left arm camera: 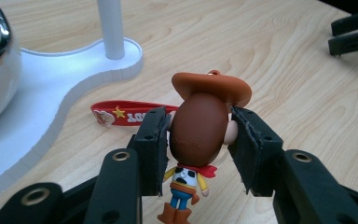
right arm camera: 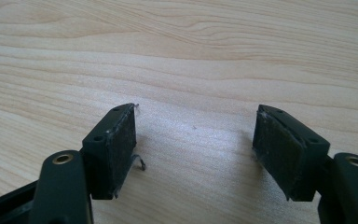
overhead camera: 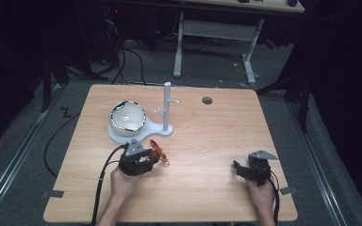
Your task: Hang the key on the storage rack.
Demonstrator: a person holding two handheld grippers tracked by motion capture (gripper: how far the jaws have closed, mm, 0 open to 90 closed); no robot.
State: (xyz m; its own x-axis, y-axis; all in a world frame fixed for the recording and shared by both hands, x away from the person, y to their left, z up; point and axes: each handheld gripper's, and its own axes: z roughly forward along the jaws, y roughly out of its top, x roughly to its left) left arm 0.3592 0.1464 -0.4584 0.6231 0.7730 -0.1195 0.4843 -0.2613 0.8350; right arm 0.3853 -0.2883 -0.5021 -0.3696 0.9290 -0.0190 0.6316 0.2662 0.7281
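Note:
A small cowboy figure keychain (left arm camera: 198, 135) with a brown hat and a red strap (left arm camera: 121, 113) hangs between the pads of my left gripper (left arm camera: 196, 147), which is shut on its head. The figure's boots dangle just above the wood. In the high view my left gripper (overhead camera: 146, 157) sits left of centre with the red strap (overhead camera: 156, 147) trailing toward the stand. A white stand (overhead camera: 167, 110) with a post and small pegs rises from a white base (left arm camera: 51, 88) behind it. My right gripper (right arm camera: 196, 149) is open over bare wood and rests near the table's right front (overhead camera: 245, 170).
A round white bowl with a shiny rim (overhead camera: 128, 116) sits on the white base, left of the post. A dark round hole (overhead camera: 207, 100) marks the tabletop at the back. The wooden table (overhead camera: 207, 141) is bare between the two grippers. Desk legs and cables lie beyond.

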